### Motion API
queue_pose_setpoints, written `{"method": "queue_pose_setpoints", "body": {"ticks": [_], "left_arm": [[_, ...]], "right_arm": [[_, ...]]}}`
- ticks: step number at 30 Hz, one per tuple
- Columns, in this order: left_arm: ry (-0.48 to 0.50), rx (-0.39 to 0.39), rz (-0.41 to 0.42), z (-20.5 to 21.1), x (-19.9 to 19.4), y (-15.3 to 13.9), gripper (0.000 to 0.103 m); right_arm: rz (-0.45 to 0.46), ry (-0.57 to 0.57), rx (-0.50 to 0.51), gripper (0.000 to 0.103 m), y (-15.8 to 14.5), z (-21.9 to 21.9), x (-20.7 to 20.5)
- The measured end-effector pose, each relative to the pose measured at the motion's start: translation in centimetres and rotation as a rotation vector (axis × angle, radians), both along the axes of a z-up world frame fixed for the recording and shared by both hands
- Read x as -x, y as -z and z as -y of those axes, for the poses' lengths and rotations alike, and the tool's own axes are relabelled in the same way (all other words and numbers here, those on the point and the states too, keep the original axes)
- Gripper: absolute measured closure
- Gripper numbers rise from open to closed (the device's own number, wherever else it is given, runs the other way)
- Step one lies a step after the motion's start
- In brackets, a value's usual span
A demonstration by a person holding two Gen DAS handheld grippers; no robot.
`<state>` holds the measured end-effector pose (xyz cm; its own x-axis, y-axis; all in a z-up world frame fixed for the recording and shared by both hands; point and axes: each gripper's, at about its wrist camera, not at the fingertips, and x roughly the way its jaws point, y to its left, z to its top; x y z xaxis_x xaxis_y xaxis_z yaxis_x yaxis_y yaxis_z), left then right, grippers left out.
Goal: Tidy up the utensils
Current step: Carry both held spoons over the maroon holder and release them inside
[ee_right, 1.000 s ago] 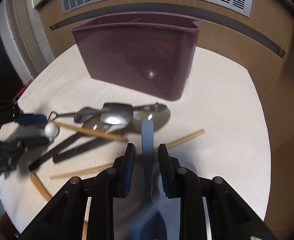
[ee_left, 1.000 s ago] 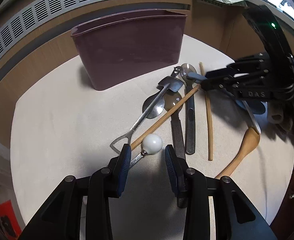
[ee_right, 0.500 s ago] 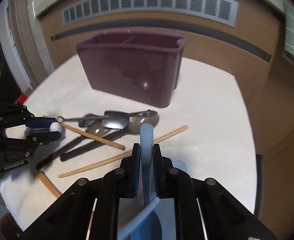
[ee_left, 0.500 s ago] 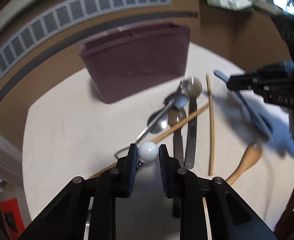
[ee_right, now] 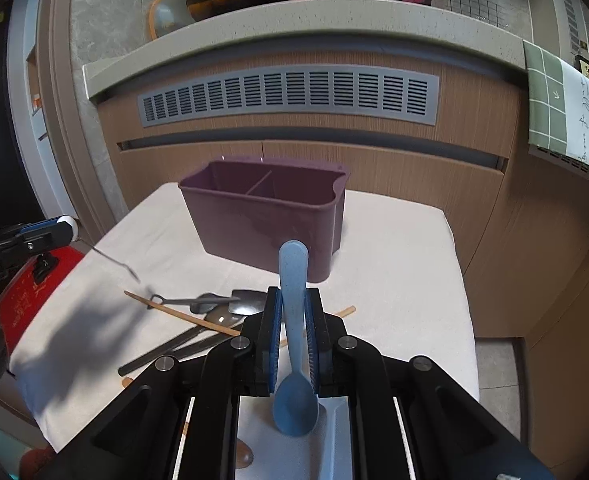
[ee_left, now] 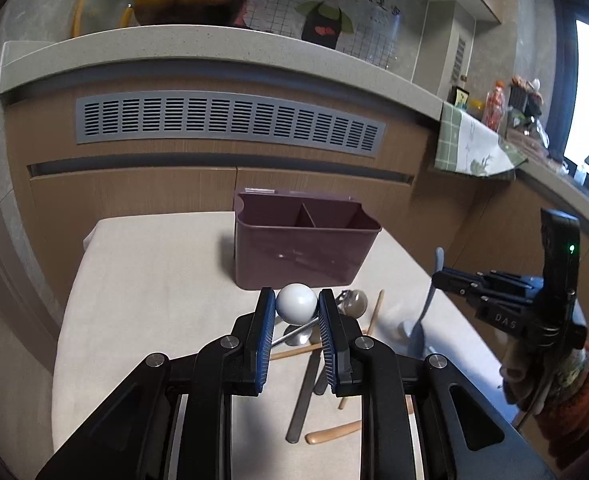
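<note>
My left gripper (ee_left: 296, 294) is shut on the white ball end (ee_left: 296, 307) of a thin metal utensil, held above the table; its stem (ee_right: 114, 262) slants down from the left gripper (ee_right: 68, 229) in the right wrist view. My right gripper (ee_right: 293, 292) is shut on the handle of a blue plastic spoon (ee_right: 293, 276), handle tip forward and bowl back toward the camera. The left wrist view shows the right gripper (ee_left: 438, 278) with the blue spoon (ee_left: 426, 308) hanging from it. A purple two-compartment caddy (ee_left: 302, 248) stands ahead of both, with nothing seen inside.
On the white-clothed table (ee_left: 154, 280) lie metal spoons (ee_right: 214, 308), wooden chopsticks (ee_left: 376, 312), dark-handled knives (ee_left: 304, 396) and a wooden spoon (ee_left: 334, 432). A wood-panelled counter wall with a grey vent (ee_left: 230, 126) rises behind the caddy. A person's gloved hand (ee_left: 534, 376) holds the right gripper.
Both grippers closed on their utensils, the left on the white ball, the right on the blue spoon, and lifted them off the table. Both views tilted up toward the caddy.
</note>
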<state>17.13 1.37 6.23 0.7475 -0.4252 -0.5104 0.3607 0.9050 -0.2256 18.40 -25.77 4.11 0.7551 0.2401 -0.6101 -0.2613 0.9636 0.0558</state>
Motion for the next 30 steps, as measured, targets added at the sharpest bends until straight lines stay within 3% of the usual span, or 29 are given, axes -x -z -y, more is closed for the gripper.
{"method": "queue_pose_setpoints", "body": {"ticks": [6,19,26,30], "left_arm": [[-0.014,0.072,-0.023,-1.3,-0.1,-0.4,0.080],[-0.008,0.163,0.029,-1.2,-0.9,-2.5,0.080],[0.017,0.253,0.151,-0.2,-3.5,-8.9,0.080],[0.036,0.322,0.187,0.4,-6.7,-10.4,0.080]], "right_arm": [[0.022,0.005,-0.024,0.092,-1.0,0.3,0.1],[0.089,0.005,-0.030,0.093,-3.4,-0.4,0.1],[0.253,0.038,-0.052,0.093,-11.1,-0.9,-0.9],[0.363,0.049,-0.072,0.093,-15.2,-1.0,-2.1]]}}
